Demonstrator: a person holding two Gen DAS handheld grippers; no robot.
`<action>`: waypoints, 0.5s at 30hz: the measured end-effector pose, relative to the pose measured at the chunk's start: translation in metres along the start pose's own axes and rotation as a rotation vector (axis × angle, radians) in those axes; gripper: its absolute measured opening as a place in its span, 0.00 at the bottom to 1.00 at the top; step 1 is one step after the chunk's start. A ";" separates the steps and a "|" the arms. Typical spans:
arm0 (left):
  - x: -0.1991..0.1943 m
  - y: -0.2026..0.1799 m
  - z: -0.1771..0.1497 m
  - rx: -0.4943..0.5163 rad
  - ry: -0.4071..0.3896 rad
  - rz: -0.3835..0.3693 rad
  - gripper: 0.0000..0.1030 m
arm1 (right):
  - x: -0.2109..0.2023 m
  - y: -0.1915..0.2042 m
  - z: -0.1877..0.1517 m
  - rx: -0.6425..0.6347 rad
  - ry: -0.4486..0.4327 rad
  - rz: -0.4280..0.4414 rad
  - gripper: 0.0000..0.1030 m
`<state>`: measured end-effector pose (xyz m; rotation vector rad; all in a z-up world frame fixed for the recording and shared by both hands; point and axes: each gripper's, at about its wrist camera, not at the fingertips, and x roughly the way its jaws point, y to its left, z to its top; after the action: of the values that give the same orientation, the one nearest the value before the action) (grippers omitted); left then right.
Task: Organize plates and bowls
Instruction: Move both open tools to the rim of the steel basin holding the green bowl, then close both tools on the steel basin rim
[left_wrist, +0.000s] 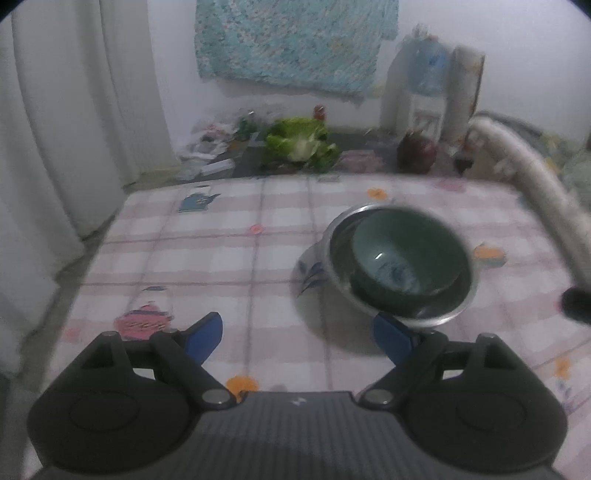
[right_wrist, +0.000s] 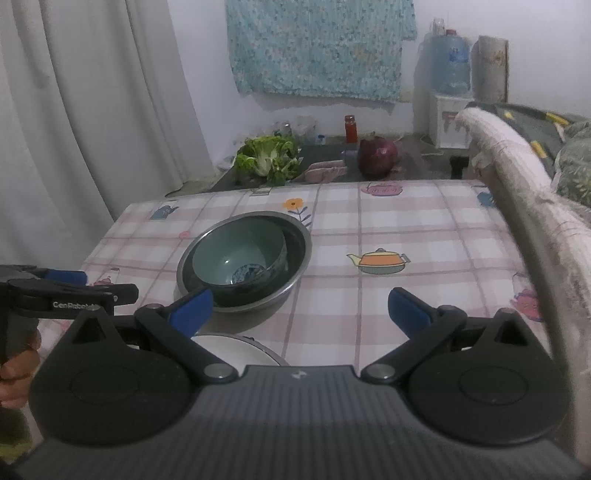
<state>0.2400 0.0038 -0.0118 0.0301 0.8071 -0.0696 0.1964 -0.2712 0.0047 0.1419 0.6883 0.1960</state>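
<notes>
A steel bowl stands on the checked tablecloth with a green ceramic bowl nested inside it. A white plate with blue leaves lies against the near-left side of the steel bowl; in the right wrist view the plate is partly hidden under my gripper's left finger. My left gripper is open with nothing in it, its right fingertip just short of the steel bowl's rim. My right gripper is open too, low over the table, with the bowl ahead and to its left. The left gripper shows at the left edge, a hand below it.
The table ends at a far edge; beyond it on the floor lie lettuce, a purple cabbage and a red bottle. A curtain hangs on the left. A padded rail runs along the right.
</notes>
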 end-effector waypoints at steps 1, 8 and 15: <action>0.002 0.004 0.000 -0.022 -0.017 -0.024 0.87 | 0.004 -0.002 0.001 0.009 0.002 0.010 0.99; 0.030 0.023 0.011 -0.103 -0.031 -0.120 0.58 | 0.055 -0.024 0.013 0.133 0.072 0.061 0.88; 0.060 0.028 0.025 -0.127 0.033 -0.199 0.41 | 0.104 -0.032 0.018 0.181 0.137 0.092 0.69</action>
<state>0.3014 0.0272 -0.0376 -0.1700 0.8444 -0.2055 0.2908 -0.2800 -0.0521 0.3366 0.8365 0.2333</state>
